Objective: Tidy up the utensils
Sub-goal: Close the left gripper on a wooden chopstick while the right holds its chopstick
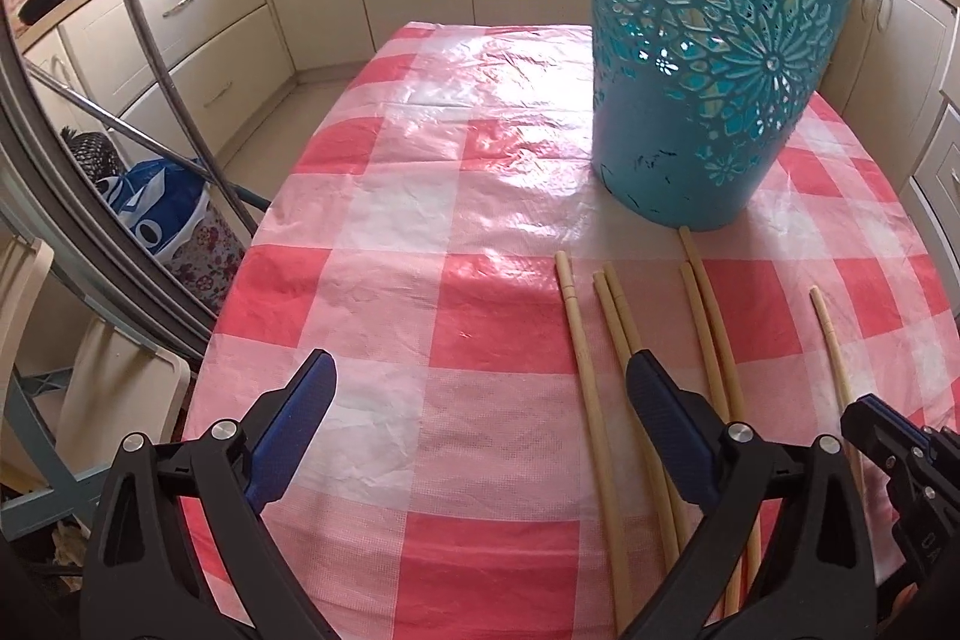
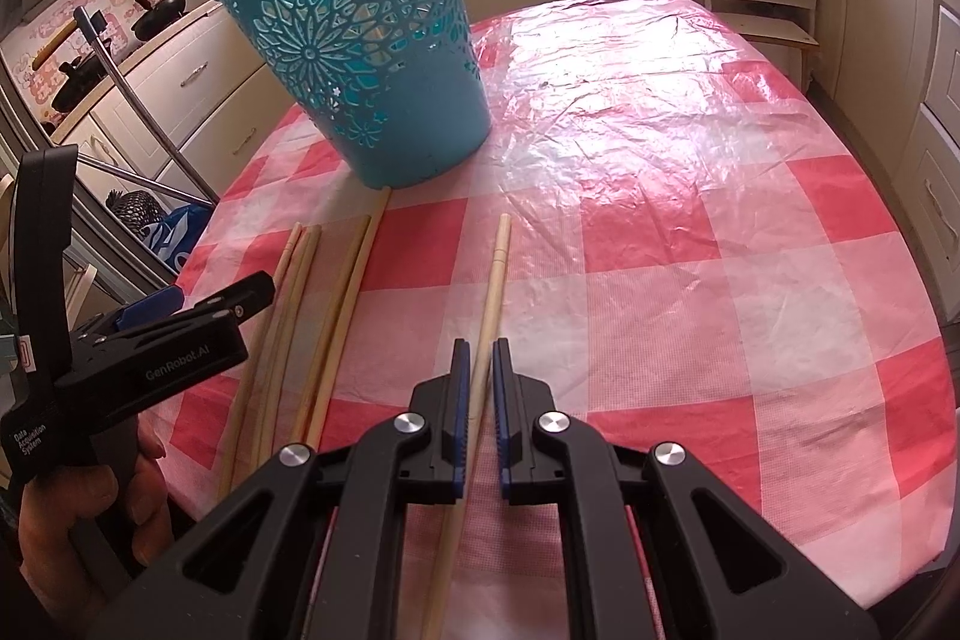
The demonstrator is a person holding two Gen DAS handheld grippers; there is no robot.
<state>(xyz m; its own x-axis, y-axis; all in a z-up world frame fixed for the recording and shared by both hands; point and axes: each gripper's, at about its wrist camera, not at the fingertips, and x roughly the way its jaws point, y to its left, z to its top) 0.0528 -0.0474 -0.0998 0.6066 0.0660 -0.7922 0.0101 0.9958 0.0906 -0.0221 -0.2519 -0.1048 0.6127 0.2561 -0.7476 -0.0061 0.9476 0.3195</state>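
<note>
While we are reading the black body of the left tongs [image 2: 198, 307] in the right wrist view, we are finding "GenRobot.AI" printed along its side and "Data Acquisition System" on the handle below, which a bare hand [image 2: 90, 514] is gripping. We are seeing the left tongs [image 1: 480, 394] standing wide apart over the bench [image 1: 384, 316] in their own view, with nothing between the blue pads [image 1: 294, 436]; the right-hand pad is lying over the middle pair of chopsticks [image 1: 618, 316]. We are seeing six wooden chopsticks lying flat on the red-and-white checked cloth, their long axes all running roughly away from us toward the teal basket [image 2: 360, 58]. The basket is standing upright on the bench, its wall cut through with flower patterns. The longest stick of the next pair [image 1: 702, 292] is reaching right to the basket's base, and a lone chopstick [image 1: 576, 328] is lying just left of the middle pair. The sixth, a single chopstick [image 2: 495, 280], is lying apart from the others on the right, its far end pointing past the basket's right side. The right tongs [image 2: 479, 358] are straddling this single chopstick, the pads nearly together with the stick running lengthwise between them; we cannot tell whether the pads are pressing on it yet.
</note>
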